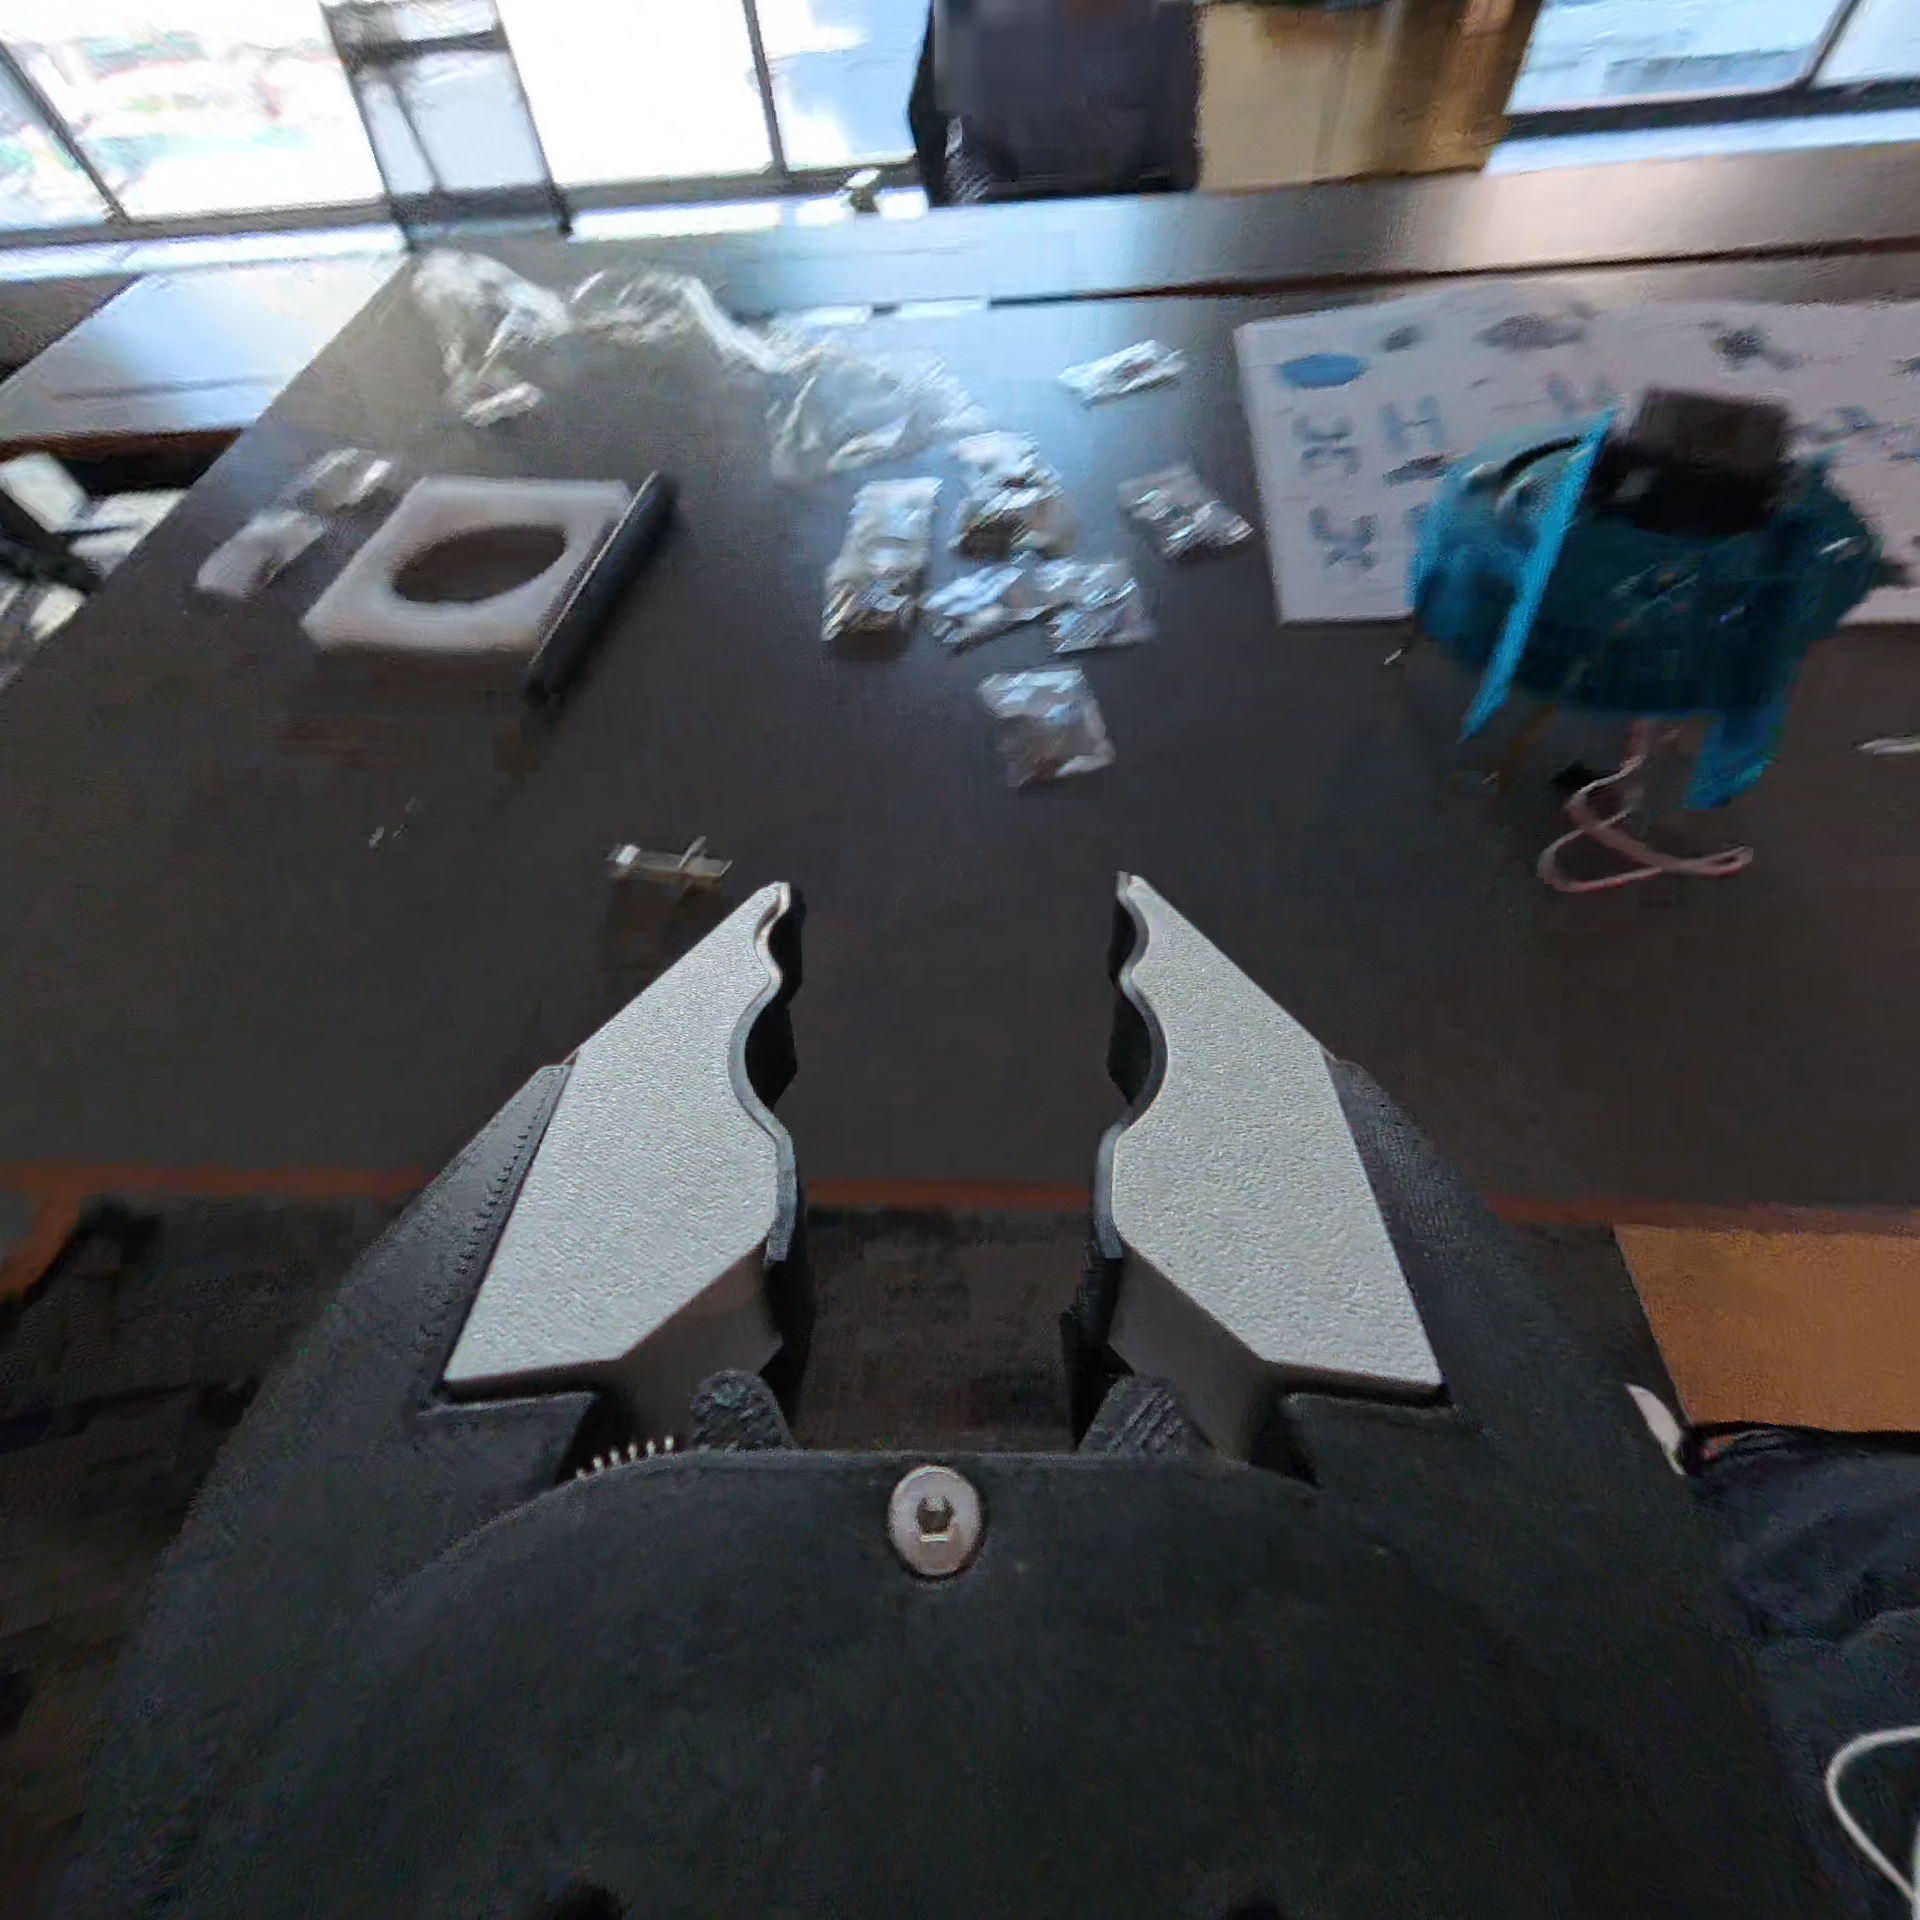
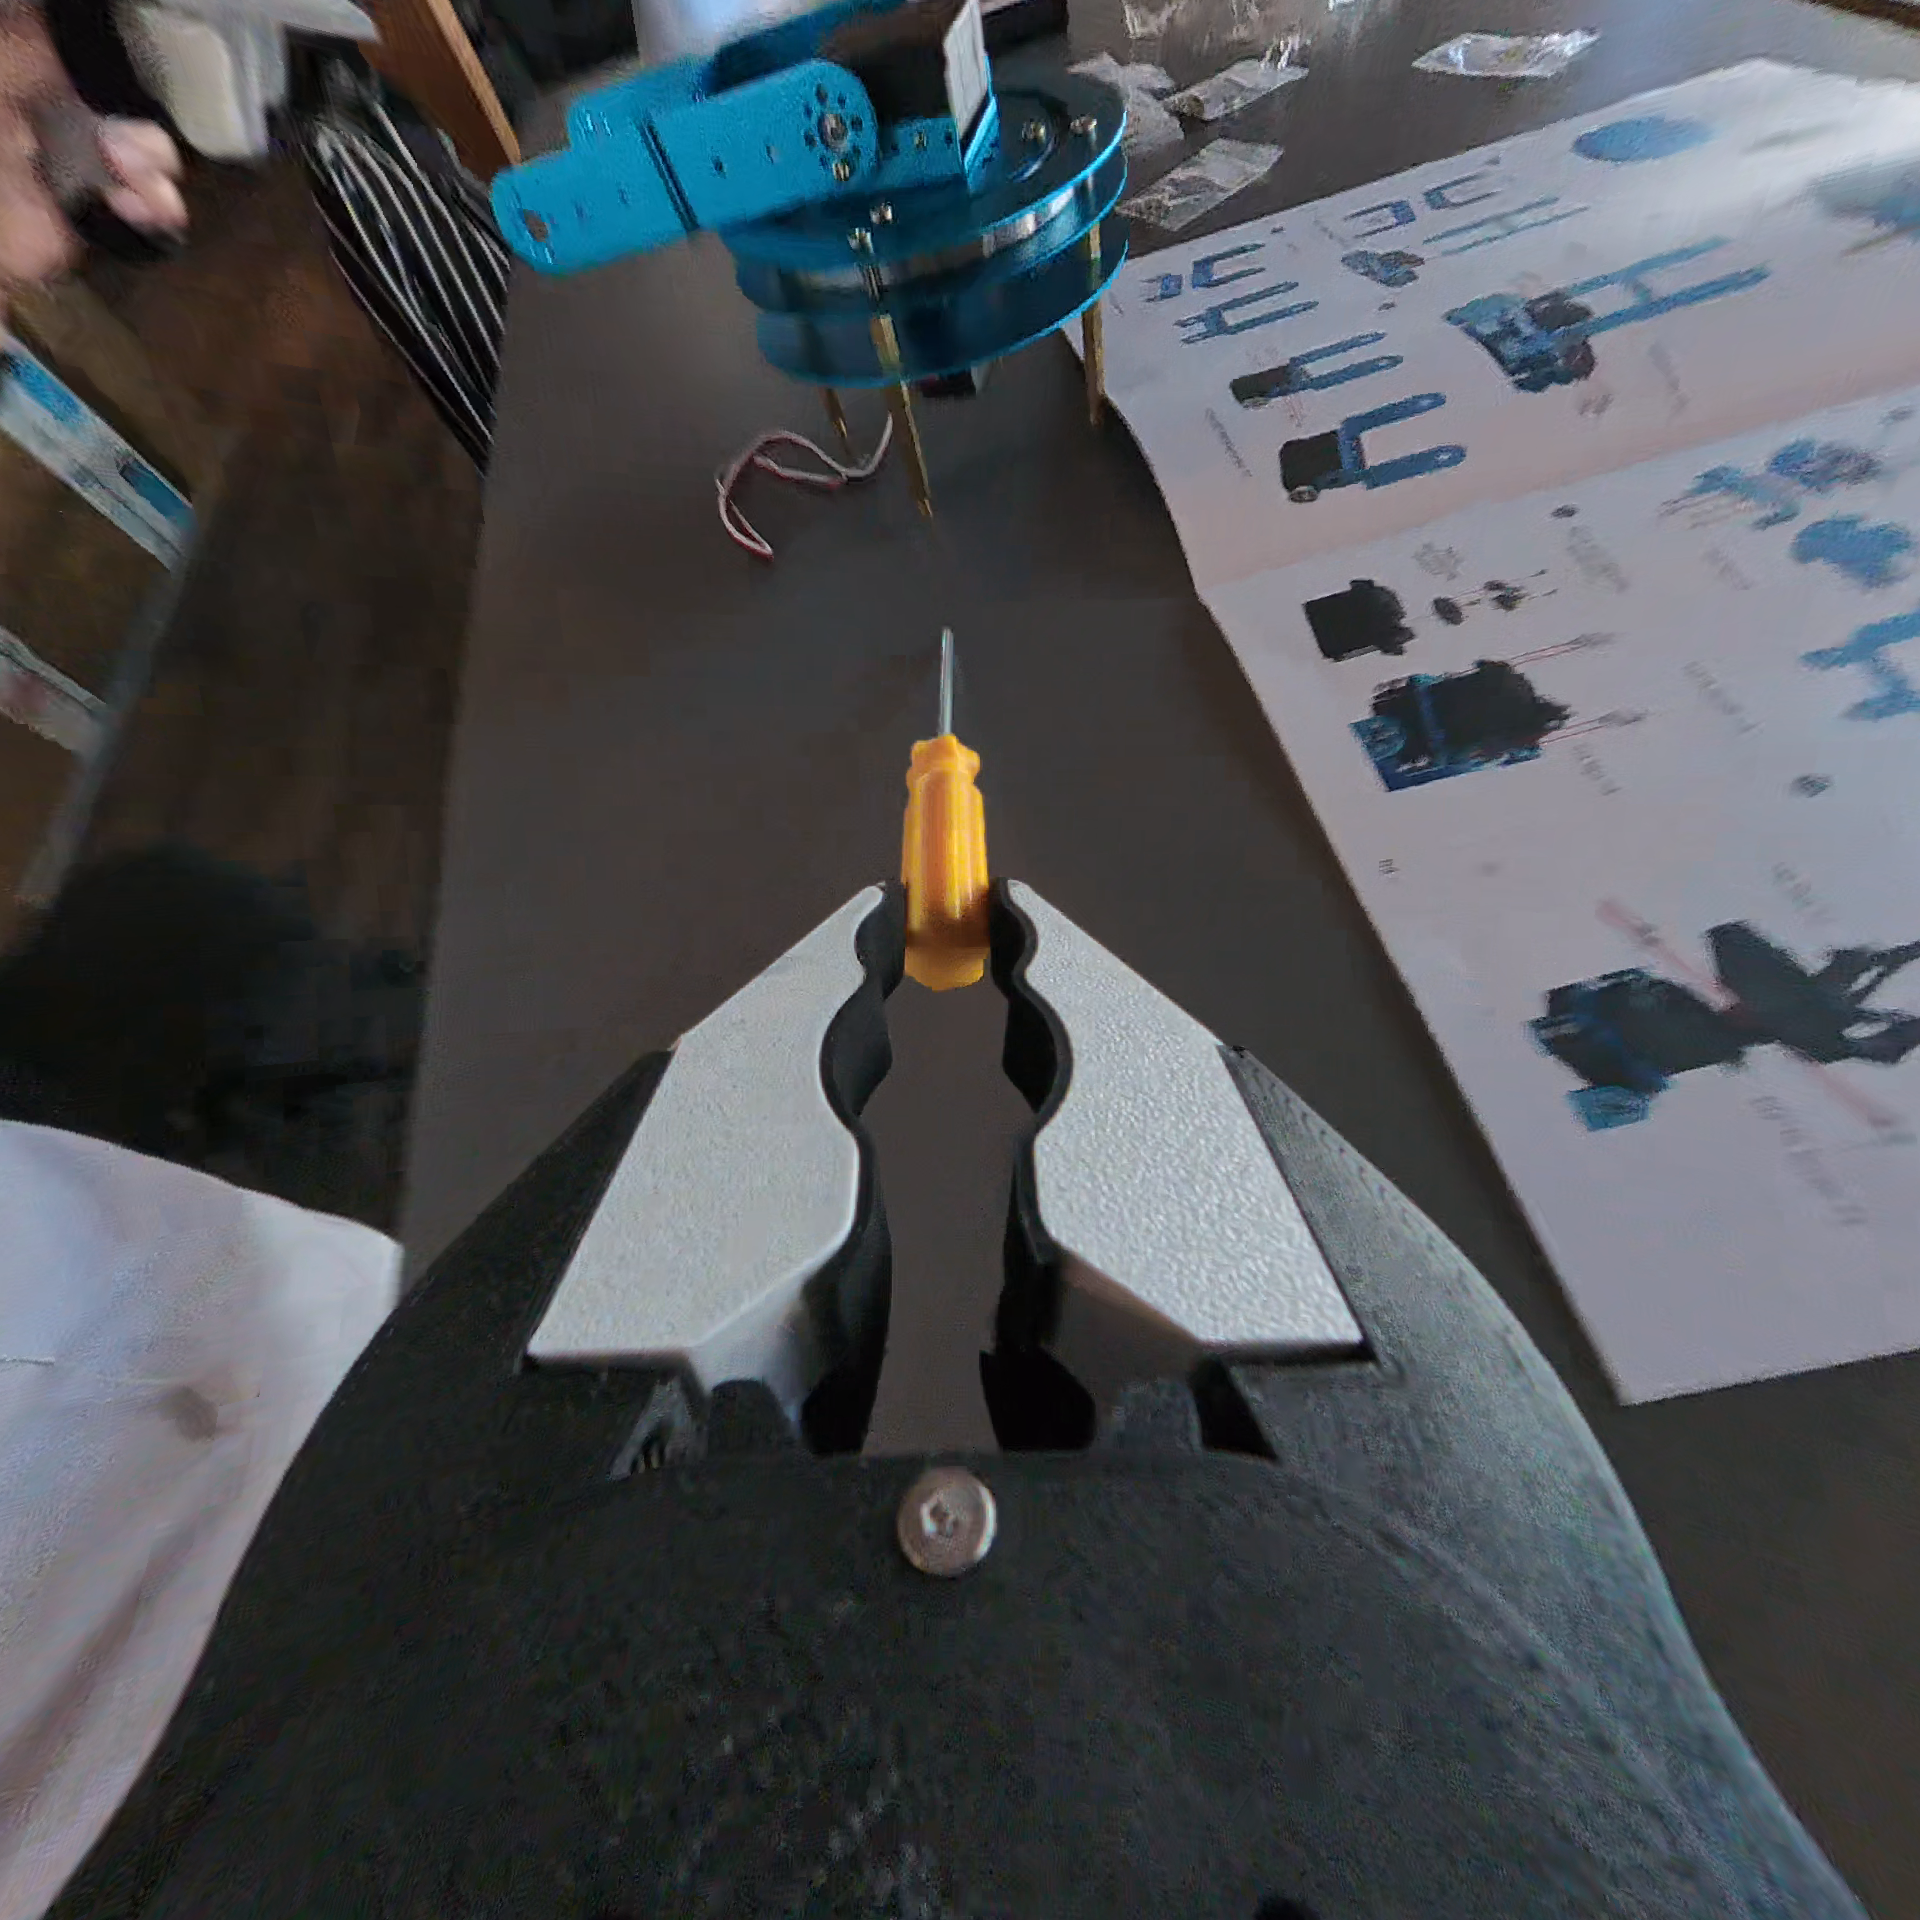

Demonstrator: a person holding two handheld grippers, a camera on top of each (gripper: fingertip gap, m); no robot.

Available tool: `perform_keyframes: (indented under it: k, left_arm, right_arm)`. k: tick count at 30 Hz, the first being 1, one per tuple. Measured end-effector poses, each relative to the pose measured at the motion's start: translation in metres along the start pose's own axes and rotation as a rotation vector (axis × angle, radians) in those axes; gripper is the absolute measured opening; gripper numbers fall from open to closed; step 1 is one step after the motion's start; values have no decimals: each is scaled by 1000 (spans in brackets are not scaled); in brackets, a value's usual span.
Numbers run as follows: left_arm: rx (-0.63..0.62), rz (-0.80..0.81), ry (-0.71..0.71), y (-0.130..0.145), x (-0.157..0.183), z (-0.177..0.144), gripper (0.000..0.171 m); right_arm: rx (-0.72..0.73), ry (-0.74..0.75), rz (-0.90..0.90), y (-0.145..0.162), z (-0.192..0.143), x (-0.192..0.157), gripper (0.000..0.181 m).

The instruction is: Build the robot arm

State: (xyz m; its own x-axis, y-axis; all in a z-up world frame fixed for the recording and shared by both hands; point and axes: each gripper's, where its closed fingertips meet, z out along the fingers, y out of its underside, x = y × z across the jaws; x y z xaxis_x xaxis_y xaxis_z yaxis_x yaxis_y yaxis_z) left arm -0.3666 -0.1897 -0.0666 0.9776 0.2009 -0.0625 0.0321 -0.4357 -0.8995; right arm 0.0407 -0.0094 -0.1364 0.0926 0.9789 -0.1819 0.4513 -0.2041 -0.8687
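Dark desk (image 1: 935, 727) fills both views. Only the right wrist view shows the big printed instruction sheet (image 2: 1558, 727) up close, with the blue round metal assembly (image 2: 883, 208) standing ahead on brass legs. Only the left view catches the white foam frame (image 1: 468, 566) and scattered little plastic bags (image 1: 997, 582). Left tool (image 1: 951, 904) hangs wide apart over the desk, holding nothing. Right tool (image 2: 943, 914) is clamped on the orange screwdriver (image 2: 943, 842), shaft pointing at the assembly.

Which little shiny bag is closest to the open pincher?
The small foil bag lying alone, nearer the left gripper than the clustered bags behind it.
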Motion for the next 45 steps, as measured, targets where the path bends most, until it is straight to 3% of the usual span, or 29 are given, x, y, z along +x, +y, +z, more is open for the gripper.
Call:
perform_keyframes:
  k: [2,5,7,11,14,17,20,22,27,31,35,39,42,45]
  left_arm:
    - [-36,-42,-76,31,-31,-14,59]
    - [-13,-135,-50,52,-58,-23,53]
    - [-25,-158,-12,59,-81,-23,53]
    - [-81,-83,102,48,-126,-5,46]
    - [-152,48,188,22,-141,30,46]
    - [-211,221,189,-12,-152,94,45]
    - [-337,218,225,-18,-153,170,48]
    - [-400,210,247,-14,-152,202,39]
    - [-484,248,175,5,-159,233,41]
    - [-534,324,122,16,-169,242,17]
    - [-551,438,124,13,-167,246,16]
    - [-612,688,90,7,-175,243,16]
    - [-640,869,94,-17,-177,236,16]
    - [-667,1123,59,-54,-180,225,16]
  right_arm:
    - [-49,3,-141,4,4,7,15]
    - [-186,63,-262,18,11,26,15]
    - [-218,65,-298,20,16,27,15]
    - [-263,215,-278,18,23,36,26]
    - [-217,347,-253,9,22,33,41]
    - [-145,445,-182,-2,19,18,43]
    - [-143,506,-182,-6,15,-4,46]
    - [-174,528,-204,-3,10,-17,47]
    - [-179,547,-228,-1,-6,-23,48]
    - [-147,529,-221,-10,-5,2,48]
    - [-79,491,-207,-28,6,17,48]
    - [-24,447,-238,-56,17,11,46]
    - [-10,388,-373,-100,38,-4,44]
    - [0,299,-589,-157,81,-21,43]
